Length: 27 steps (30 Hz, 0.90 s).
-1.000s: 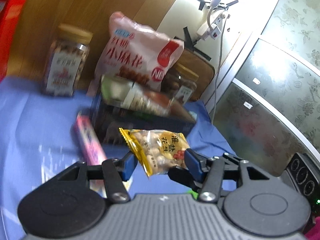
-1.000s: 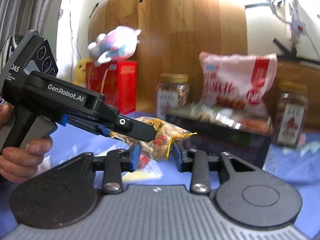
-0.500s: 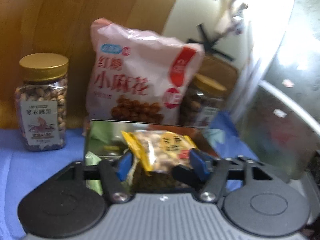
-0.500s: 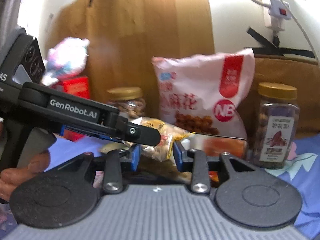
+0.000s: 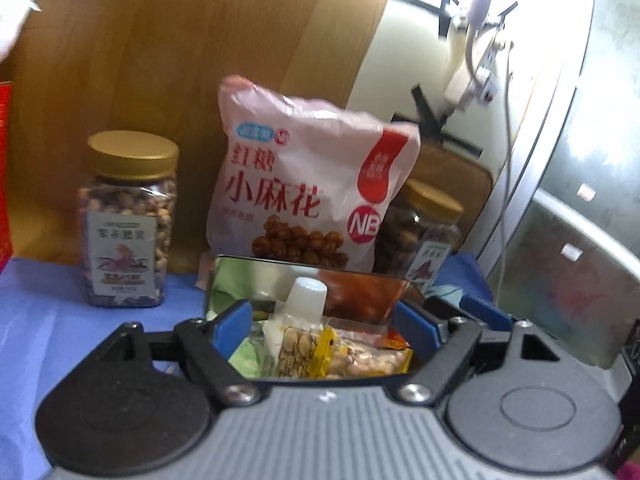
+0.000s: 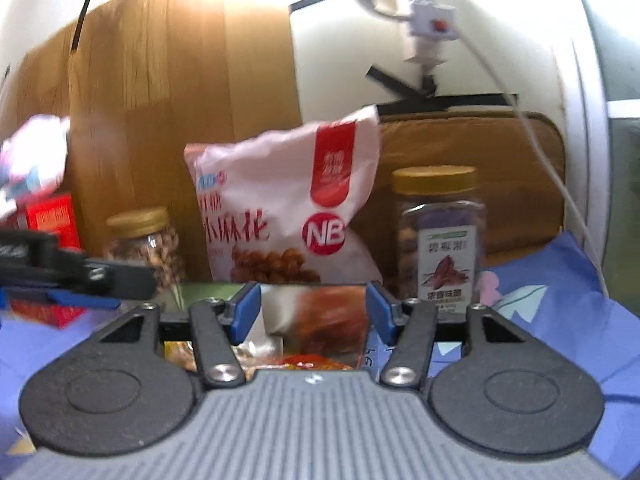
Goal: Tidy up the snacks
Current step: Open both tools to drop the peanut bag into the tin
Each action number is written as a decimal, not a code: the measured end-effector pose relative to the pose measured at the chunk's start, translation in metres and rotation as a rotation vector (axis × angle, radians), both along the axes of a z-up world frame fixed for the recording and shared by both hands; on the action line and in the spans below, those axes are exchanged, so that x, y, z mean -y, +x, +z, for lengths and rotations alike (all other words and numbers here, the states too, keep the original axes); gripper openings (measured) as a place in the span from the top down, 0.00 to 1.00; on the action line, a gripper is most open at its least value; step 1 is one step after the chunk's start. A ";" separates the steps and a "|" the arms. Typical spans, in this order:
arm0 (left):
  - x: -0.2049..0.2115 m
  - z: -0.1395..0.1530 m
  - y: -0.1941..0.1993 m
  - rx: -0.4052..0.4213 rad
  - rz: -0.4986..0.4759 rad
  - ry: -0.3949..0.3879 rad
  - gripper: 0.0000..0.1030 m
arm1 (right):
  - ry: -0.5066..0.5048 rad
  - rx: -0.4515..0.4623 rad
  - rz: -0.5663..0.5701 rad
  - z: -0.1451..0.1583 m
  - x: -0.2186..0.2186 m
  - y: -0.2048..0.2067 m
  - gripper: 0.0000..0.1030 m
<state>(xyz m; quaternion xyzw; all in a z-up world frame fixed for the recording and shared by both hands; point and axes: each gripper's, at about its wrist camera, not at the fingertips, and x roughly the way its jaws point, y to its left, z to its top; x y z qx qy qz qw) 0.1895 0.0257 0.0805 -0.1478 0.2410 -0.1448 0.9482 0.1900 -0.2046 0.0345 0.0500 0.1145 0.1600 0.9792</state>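
Note:
A shiny metal box [image 5: 224,276] on the blue cloth holds several snack packets. The yellow peanut packet [image 5: 360,358] lies inside it beside a white-capped pouch [image 5: 306,296]. My left gripper [image 5: 322,326] is open and empty just above the box. My right gripper [image 6: 312,314] is open and empty over the same box [image 6: 280,304], with the left gripper's fingers [image 6: 100,280] at its left. A pink snack bag [image 5: 304,184] stands behind the box, also in the right wrist view [image 6: 280,204].
Two gold-lidded nut jars flank the pink bag: one on the left [image 5: 128,220], one on the right [image 6: 440,240]. A red box [image 6: 52,220] stands far left. A wooden panel [image 5: 180,60] backs the table. White cables [image 6: 540,140] hang at the right.
Both grippers opened. The yellow peanut packet, held between them over the box, dropped into the box. Both grippers stay above the box.

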 end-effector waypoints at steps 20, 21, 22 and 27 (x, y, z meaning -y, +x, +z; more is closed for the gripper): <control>-0.099 -0.067 -0.071 -0.119 0.214 -0.075 0.20 | -0.135 -0.191 0.441 -0.020 -0.077 -0.079 0.26; -0.098 -0.067 -0.072 -0.122 0.209 -0.074 0.20 | -0.160 -0.188 0.449 -0.021 -0.082 -0.080 0.25; -0.097 -0.068 -0.072 -0.127 0.205 -0.070 0.20 | -0.178 -0.192 0.456 -0.021 -0.087 -0.081 0.24; -0.099 -0.070 -0.075 -0.144 0.205 -0.075 0.20 | -0.220 -0.251 0.461 -0.026 -0.105 -0.064 0.24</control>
